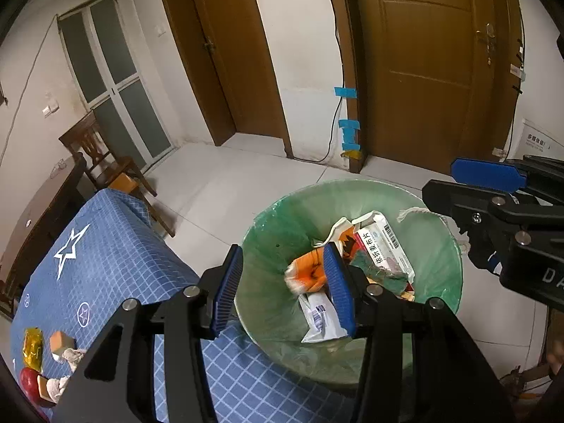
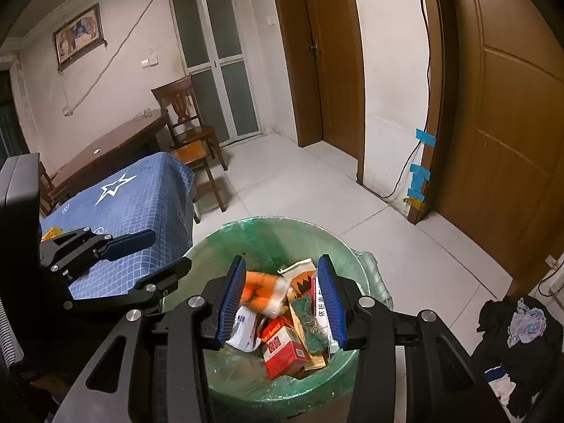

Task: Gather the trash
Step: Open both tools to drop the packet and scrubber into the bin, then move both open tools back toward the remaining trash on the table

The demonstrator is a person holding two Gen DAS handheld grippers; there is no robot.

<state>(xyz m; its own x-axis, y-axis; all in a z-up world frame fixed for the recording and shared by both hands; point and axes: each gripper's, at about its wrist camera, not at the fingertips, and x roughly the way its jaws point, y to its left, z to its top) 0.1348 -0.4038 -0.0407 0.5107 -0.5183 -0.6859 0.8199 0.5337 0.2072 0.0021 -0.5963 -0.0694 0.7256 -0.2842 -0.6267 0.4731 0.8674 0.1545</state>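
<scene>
Two grippers hover over the trash bin (image 2: 282, 384) w/ green liner, which sits on the floor just beside the table (image 1: 116, 268) under its blue checked cloth. Bin already holds a pile: orange wrapper (image 2: 261, 294), white med box (image 1: 384, 250), red carton (image 2: 282, 349), green scrubby bit (image 2: 312, 320), white pouch (image 1: 322, 319). Still on the table, far corner in the left wrist view: gold wrapper (image 1: 32, 350), tan block (image 1: 60, 342), crumpled tissue (image 1: 72, 356), red round thing (image 1: 29, 380), so judging by that, job's only partly done. Left gripper (image 1: 282, 285) points down at the bin's near edge, jaws open, nothing between them; the orange wrapper seen in the gap lies below in the bin, blurred, maybe dropping, can't tell. Right gripper (image 2: 282, 299) is centred above the bin, tilted down, jaws open and empty too. Seen from each other's cams, both sit level-ish, close side by side, not touching. Next step prob. = swing left gripper back to the table pile. Do it well: lift clear of the liner rim first so it doesn't snag, approach tissue from above, pinch at the bunched middle, keep right gripper out of the path. Soft stuff may slip, so close fully before lifting.
</scene>
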